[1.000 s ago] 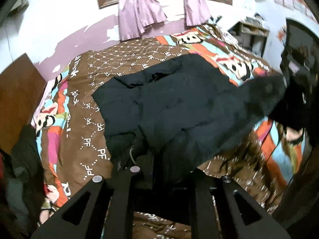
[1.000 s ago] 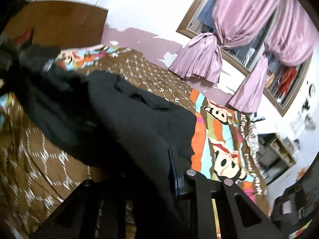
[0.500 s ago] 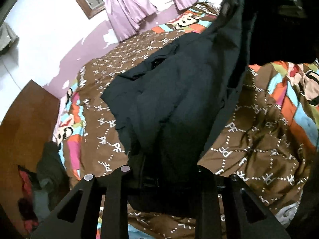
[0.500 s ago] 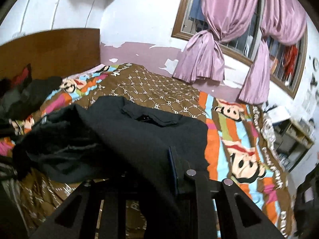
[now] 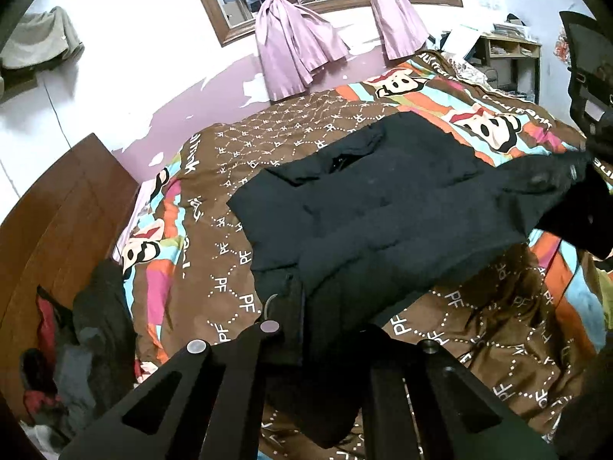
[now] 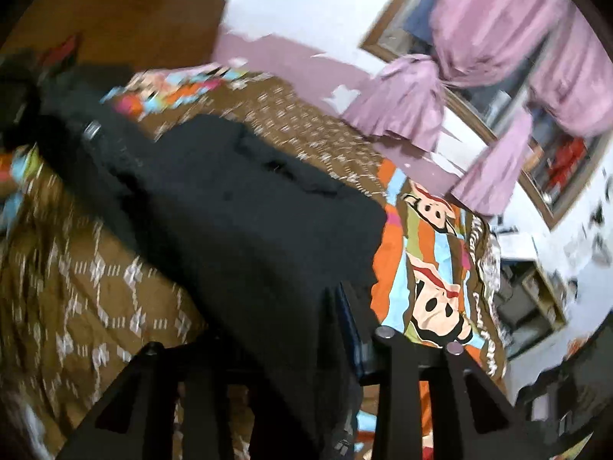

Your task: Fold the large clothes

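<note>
A large black jacket (image 5: 383,199) lies spread on the patterned bed cover (image 5: 306,126), collar towards the window. My left gripper (image 5: 325,329) is shut on the jacket's near left hem, and the cloth hangs over and between its fingers. At the far right of the left wrist view, the jacket's other corner (image 5: 567,176) is lifted off the bed. In the blurred right wrist view my right gripper (image 6: 291,329) is shut on the jacket (image 6: 249,207), with dark cloth bunched between its fingers.
A wooden headboard (image 5: 57,211) and a heap of clothes (image 5: 88,345) stand at the left. Pink curtains (image 5: 295,38) hang at the window behind the bed. A shelf (image 5: 509,57) and a black chair (image 5: 586,57) stand at the right.
Half a second ago the jacket's right corner was raised high over the bed. Now it is back down at the right and the jacket lies flatter. The right view has tilted and blurred.
</note>
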`<state>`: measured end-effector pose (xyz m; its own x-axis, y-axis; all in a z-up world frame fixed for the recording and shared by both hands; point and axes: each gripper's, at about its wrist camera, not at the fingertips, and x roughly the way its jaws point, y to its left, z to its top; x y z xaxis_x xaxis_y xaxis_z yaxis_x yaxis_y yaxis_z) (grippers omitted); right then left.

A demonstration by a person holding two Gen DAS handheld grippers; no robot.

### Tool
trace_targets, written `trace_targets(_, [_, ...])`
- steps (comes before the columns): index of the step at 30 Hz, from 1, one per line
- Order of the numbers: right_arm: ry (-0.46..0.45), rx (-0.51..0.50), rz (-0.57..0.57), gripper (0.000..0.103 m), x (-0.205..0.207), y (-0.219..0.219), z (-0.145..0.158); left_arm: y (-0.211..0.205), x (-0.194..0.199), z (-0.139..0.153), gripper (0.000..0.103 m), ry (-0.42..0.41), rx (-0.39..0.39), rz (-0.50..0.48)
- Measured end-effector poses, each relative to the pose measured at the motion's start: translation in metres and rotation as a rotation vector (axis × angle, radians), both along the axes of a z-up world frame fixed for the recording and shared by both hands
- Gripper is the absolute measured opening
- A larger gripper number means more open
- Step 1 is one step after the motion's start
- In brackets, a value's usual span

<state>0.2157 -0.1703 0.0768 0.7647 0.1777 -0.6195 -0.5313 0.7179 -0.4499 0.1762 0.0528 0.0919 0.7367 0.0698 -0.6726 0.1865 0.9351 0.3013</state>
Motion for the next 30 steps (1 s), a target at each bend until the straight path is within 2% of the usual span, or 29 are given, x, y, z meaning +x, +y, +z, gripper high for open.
trace_targets(1, [-0.001, -0.030, 0.023, 0.017, -0.007, 0.003, -0.004, -0.002, -0.002, 0.003, 0.006, -0.003, 0.004, -0.003])
trace_targets(4, [-0.059, -0.088, 0.045, 0.011, -0.021, 0.010, -0.006, -0.002, -0.008, 0.014, 0.006, -0.022, 0.009, -0.001])
trace_targets(8, [-0.139, -0.035, 0.058, 0.010, -0.035, 0.008, 0.022, 0.009, -0.021, 0.035, 0.006, -0.040, 0.001, 0.001])
trace_targets(12, [-0.182, -0.028, 0.095, 0.009, -0.055, 0.012, 0.041, 0.017, -0.036, 0.054, 0.006, -0.046, 0.015, -0.014])
trace_targets(17, [-0.102, -0.037, 0.121, 0.008, -0.075, 0.017, 0.059, 0.025, -0.051, 0.074, 0.006, -0.015, 0.053, -0.075])
trace_targets(20, [-0.086, -0.072, 0.148, 0.008, -0.084, 0.026, 0.069, 0.032, -0.048, 0.077, 0.006, -0.001, 0.052, -0.091])
trace_targets(26, [-0.088, -0.116, 0.174, 0.008, -0.050, 0.048, 0.071, 0.053, -0.005, 0.070, 0.006, 0.052, -0.026, -0.055])
trace_targets(30, [-0.098, -0.113, 0.173, 0.009, -0.014, 0.064, 0.070, 0.063, 0.028, 0.068, 0.006, 0.044, -0.049, -0.017])
